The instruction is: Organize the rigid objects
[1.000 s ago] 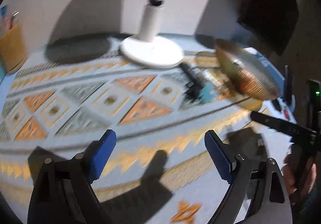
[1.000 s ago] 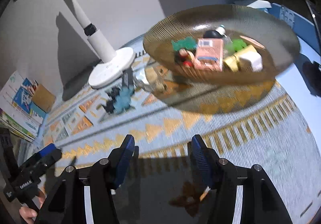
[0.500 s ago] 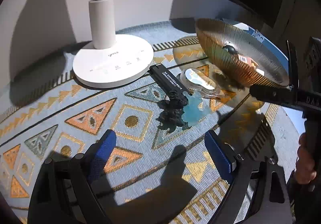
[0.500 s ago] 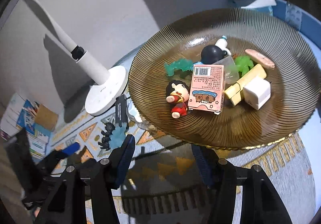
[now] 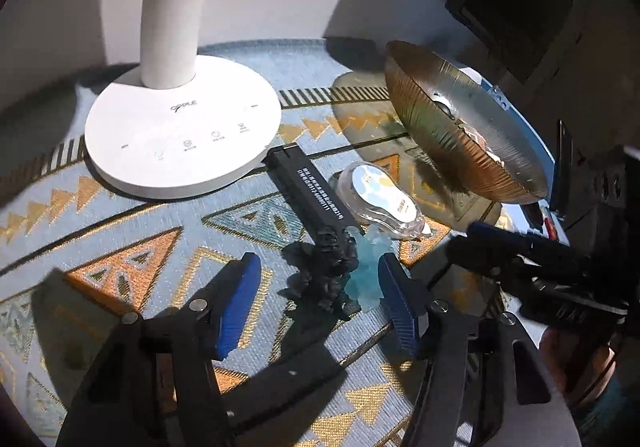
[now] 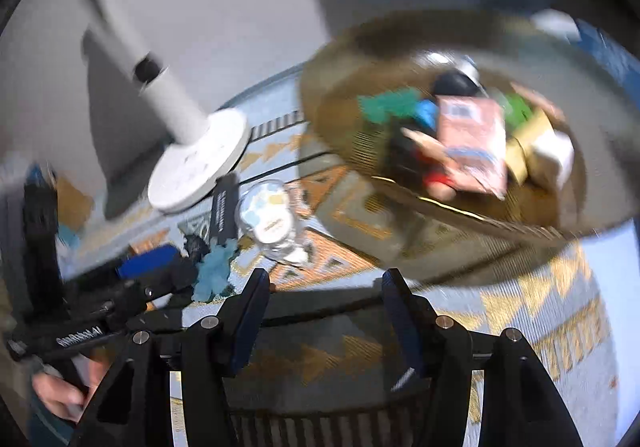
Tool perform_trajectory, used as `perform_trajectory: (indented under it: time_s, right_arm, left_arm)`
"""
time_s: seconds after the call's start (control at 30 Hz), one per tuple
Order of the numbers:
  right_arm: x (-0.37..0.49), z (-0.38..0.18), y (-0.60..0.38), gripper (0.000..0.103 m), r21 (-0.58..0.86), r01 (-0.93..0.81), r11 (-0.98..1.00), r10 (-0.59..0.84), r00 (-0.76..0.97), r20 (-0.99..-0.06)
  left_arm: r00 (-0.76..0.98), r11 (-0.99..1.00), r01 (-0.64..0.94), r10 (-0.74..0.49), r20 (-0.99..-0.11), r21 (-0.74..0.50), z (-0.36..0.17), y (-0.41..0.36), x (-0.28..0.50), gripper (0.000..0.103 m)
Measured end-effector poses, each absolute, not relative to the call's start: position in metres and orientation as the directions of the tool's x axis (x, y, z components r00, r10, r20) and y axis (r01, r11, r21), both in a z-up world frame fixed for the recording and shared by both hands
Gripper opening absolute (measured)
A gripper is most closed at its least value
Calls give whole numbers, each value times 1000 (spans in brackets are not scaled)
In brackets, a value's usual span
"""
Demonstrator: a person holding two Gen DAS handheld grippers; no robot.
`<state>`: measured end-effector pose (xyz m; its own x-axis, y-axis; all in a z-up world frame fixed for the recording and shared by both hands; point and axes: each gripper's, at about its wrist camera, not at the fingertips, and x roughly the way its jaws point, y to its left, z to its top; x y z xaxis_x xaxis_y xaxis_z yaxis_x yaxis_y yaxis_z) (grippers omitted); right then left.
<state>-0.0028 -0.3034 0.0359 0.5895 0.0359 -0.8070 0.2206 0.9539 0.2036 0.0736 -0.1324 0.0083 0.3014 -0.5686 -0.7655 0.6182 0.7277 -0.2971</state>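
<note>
A black dinosaur figure (image 5: 324, 279) and a translucent blue figure (image 5: 370, 271) stand side by side on the patterned mat. My left gripper (image 5: 318, 261) straddles both, and its jaws are closing. The right pad is at the blue figure; the left pad stands clear of the black one. A black bar with white print (image 5: 308, 187) and a clear plastic case (image 5: 380, 199) lie just beyond. The amber ribbed glass plate (image 6: 332, 127) holds a pink box (image 6: 472, 143) and several small toys. My right gripper (image 6: 326, 275) hangs open over bare mat, short of the plate.
A white lamp base (image 5: 180, 131) with its pole stands at the back left, touching the black bar's far end. A grey wall closes the back. The mat (image 5: 120, 231) runs on to the left. A hand (image 6: 60, 395) holds the left gripper's handle.
My left gripper has come forward and down over the two figures, and its jaws have narrowed around them. The right view has swung and blurred, with the plate shifted up and right.
</note>
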Motion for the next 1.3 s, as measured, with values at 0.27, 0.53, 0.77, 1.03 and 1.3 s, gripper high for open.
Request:
perform_trajectory:
  time_s: [0.27, 0.53, 0.77, 1.03, 1.3]
  right_arm:
    - [26, 21, -291, 52, 35, 171, 985, -61, 526, -848]
    - [57, 23, -265, 52, -32, 78, 996, -71, 565, -822]
    - [44, 17, -267, 36, 17, 60, 998, -21, 577, -816]
    - [-39, 21, -285, 36, 139, 121, 983, 47, 564, -825]
    - [-102, 19, -260, 36, 91, 74, 993, 34, 558, -829]
  left_arm:
    - [276, 700, 647, -584, -763, -302, 5, -152, 73, 57]
    - [262, 717, 600, -595, -760, -354, 6, -118, 81, 35]
    - [271, 725, 604, -577, -771, -330, 7, -106, 66, 34]
    - [255, 710, 628, -575, -777, -319, 12, -94, 26, 34]
    - [232, 696, 572, -645, -728, -434, 13, -61, -19, 34]
